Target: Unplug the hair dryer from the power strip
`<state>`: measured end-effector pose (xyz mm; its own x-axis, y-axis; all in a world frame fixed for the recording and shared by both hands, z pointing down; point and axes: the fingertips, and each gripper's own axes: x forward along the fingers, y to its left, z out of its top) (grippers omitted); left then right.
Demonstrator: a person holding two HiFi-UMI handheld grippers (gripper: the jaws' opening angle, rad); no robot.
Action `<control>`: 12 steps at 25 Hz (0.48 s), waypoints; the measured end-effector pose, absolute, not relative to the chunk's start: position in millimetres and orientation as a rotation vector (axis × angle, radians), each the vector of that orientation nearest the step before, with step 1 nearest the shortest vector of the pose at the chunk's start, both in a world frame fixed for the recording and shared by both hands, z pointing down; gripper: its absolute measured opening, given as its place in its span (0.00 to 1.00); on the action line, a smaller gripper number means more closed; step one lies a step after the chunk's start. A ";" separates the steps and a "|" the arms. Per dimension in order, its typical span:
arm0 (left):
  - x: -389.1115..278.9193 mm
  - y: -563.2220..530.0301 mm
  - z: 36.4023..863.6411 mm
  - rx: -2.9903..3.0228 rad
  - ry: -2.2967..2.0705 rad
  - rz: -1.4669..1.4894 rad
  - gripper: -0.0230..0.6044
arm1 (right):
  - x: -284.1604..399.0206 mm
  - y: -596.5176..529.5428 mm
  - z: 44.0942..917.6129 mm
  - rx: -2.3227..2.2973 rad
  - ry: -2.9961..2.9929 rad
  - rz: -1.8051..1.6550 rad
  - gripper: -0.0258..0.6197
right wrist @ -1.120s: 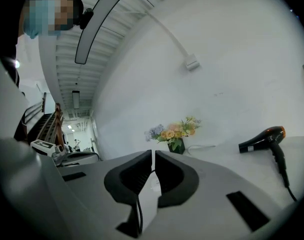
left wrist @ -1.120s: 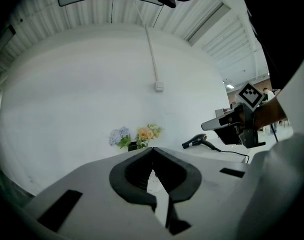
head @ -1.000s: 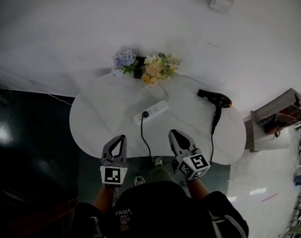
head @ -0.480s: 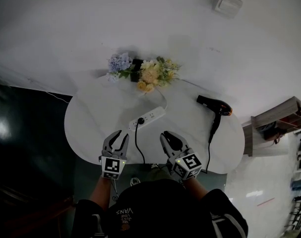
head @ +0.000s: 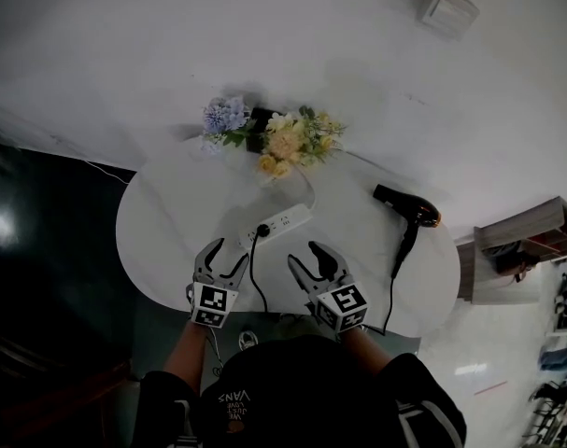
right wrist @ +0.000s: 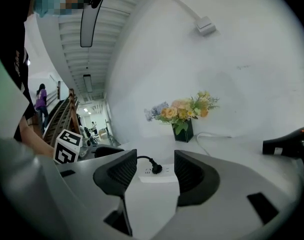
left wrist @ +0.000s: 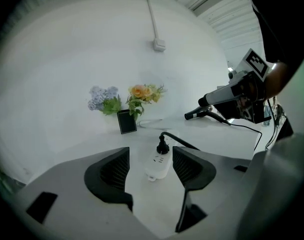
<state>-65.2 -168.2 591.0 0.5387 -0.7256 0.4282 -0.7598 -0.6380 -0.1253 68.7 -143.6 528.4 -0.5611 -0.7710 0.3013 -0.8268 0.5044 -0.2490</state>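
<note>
1. The black hair dryer with a copper-coloured rear ring [head: 406, 205] lies on its side on the round white bench [head: 176, 215], towards the bench's right part, with its nozzle towards the left and its handle towards the near edge.
2. Its black cord [head: 257, 278] leaves the handle, drops over the near edge and comes back up between the two tools to a black round plug [head: 262, 231].
3. The plug sits in the long white power strip [head: 285, 220], in a socket close to the strip's near-left end. The strip lies slantwise at mid-bench, well apart from the dryer.
4. The left hand-held gripper [head: 223, 248] has just been opening its jaws; they stand wide apart, just short of the strip's plugged end, and the pads press on nothing.
5. The right hand-held gripper [head: 311, 253] has likewise just been opening. Its jaws are spread and grip nothing, and it is aimed at the strip from the near side.
6. A small black pot of yellow and pale blue flowers [head: 272, 136] stands at the bench's far edge by the white wall.
</note>
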 end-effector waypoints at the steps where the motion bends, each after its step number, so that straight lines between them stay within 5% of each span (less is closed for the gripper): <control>1: -64.6 -170.3 595.1 2.684 -1.292 0.709 0.47 | 68.3 -145.3 531.7 1.375 -2.584 0.551 0.37; 12: -46.7 -191.8 633.7 2.725 -1.082 0.925 0.54 | 59.2 -171.8 558.2 1.253 -2.556 0.543 0.38</control>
<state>-46.7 -191.8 633.7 0.5719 -0.6027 0.5564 -0.6431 -0.7506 -0.1521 59.2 -171.8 558.2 -0.6021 -0.7062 0.3724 -0.7967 0.5623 -0.2217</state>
